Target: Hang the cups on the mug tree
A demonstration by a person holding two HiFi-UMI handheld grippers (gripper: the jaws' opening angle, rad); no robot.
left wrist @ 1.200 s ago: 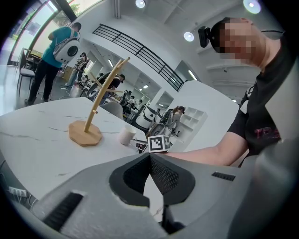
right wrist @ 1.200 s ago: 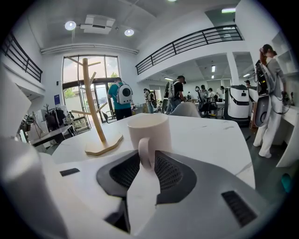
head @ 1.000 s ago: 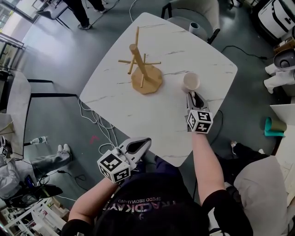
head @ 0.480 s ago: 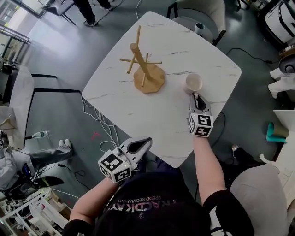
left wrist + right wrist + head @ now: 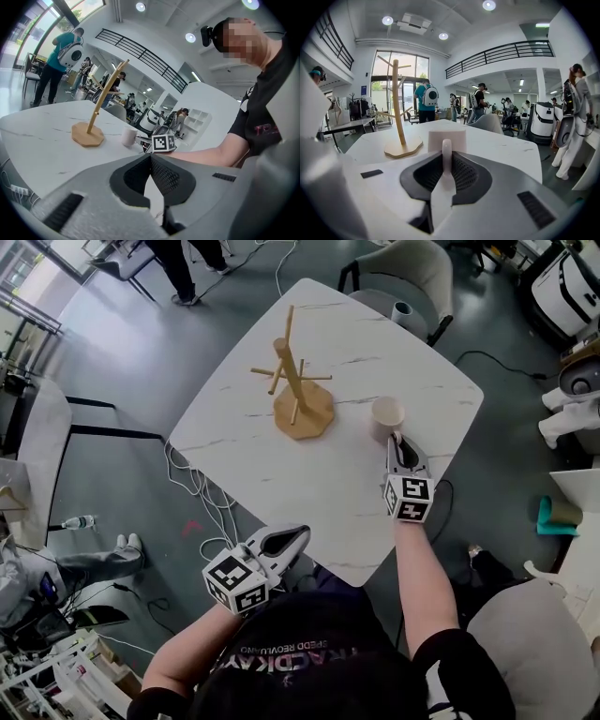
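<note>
**Right gripper pinched the cup's handle**

Over on the left, the left gripper (image 5: 151, 158) hung by the near edge of the white marbled worktop (image 5: 375, 343). Its jaws were pressed together with nothing between them (the person's arm behind it was tucked in close to the body).

Further along, towards the middle of the worktop, the wooden mug tree (image 5: 298, 399) stood upright on its flat base, with pegs angling out from the stem.

To its right and clear of it, the pale cup (image 5: 386, 413) stood upright on the worktop with its handle turned towards the person.

The right gripper (image 5: 446, 157) reached in from the near side, tipped a little downward. Its jaws had just been closing, and they held the cup's handle between the pads, so that the loop stood up in the narrow gap left between them.

Beyond the far corner of the worktop sat a light armchair (image 5: 403, 273).
</note>
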